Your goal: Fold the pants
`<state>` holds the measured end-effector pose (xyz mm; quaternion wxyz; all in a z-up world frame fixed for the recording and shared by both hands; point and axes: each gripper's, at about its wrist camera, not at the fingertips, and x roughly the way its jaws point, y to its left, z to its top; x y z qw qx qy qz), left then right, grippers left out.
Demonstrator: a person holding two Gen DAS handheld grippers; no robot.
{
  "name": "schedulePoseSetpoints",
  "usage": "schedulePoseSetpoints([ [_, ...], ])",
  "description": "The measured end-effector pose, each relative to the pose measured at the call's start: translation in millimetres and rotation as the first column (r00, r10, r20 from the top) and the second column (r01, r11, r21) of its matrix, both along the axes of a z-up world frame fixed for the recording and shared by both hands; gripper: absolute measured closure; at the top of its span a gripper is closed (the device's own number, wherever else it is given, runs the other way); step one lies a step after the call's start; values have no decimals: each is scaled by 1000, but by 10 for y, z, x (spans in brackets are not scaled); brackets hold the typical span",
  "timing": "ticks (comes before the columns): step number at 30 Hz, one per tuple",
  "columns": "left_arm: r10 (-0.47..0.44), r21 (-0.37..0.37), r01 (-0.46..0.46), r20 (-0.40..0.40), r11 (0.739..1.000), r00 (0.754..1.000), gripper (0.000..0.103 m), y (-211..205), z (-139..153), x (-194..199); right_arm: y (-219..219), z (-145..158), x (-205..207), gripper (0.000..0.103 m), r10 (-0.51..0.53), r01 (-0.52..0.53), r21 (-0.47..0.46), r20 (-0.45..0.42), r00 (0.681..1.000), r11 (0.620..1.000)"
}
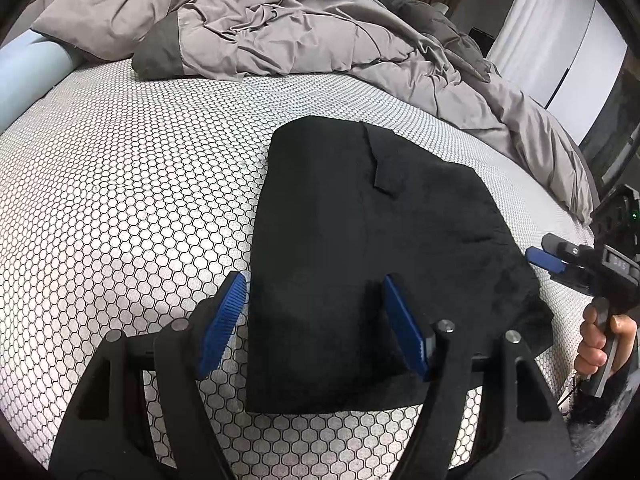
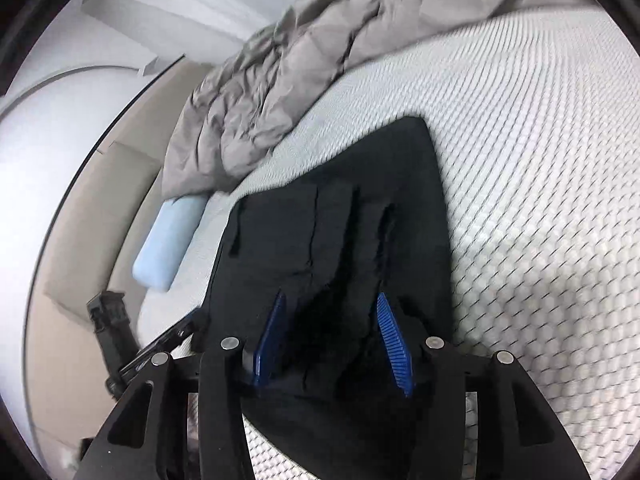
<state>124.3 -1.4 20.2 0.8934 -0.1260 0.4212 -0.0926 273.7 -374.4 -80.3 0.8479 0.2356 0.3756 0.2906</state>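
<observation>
Black pants lie folded into a compact block on the honeycomb-patterned mattress. My left gripper is open, and its blue pads straddle the near left part of the pants without pressing them. At the right edge of the pants, a hand holds my right gripper. In the right wrist view the right gripper is open just above the pants. Cloth lies between its blue pads, which do not squeeze it.
A crumpled grey duvet covers the far side of the bed and hangs over its right edge. A light-blue bolster lies at the far left, also seen as the bolster. White wardrobe doors stand behind.
</observation>
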Motion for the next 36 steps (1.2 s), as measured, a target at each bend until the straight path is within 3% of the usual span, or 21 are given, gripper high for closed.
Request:
schedulePoseSetpoints([
  [3,-14,6,14,6,1000,1000,35,-38,8,-17,185,18,-78,37,43,-40,-101,32,999,994],
  [5,-19,20,19,2,1000,1000,35,-59,-4,-14,330,-89,-29,37,38,-40,-183,-11,999,982],
  [7,-17,22,17,-3,1000,1000,35,-64,-17,-20,418,-175,18,38,54,-61,-208,-41,998,976],
  [11,-17,19,17,-4,1000,1000,35,-45,-20,-20,403,-248,108,39,87,-94,-131,-58,995,987],
  [13,-13,15,13,-6,1000,1000,35,-27,-26,-14,391,-288,177,48,100,-108,-109,-77,992,988],
  [16,-7,10,7,-5,1000,1000,35,-7,-22,-26,287,-260,98,54,108,-115,-118,-63,992,986],
  [20,-13,11,12,8,1000,1000,35,6,-4,-42,137,-146,-27,54,148,-149,-24,-37,988,989],
  [29,-14,18,14,-1,1000,1000,35,-11,-21,-23,136,-307,58,54,164,-166,-7,-105,981,986],
  [34,-14,13,14,-4,1000,1000,35,24,-23,-14,85,-33,-81,54,158,-159,47,7,987,986],
  [36,-13,14,13,-8,1000,1000,35,26,-31,-6,95,10,-108,54,175,-175,49,16,984,983],
])
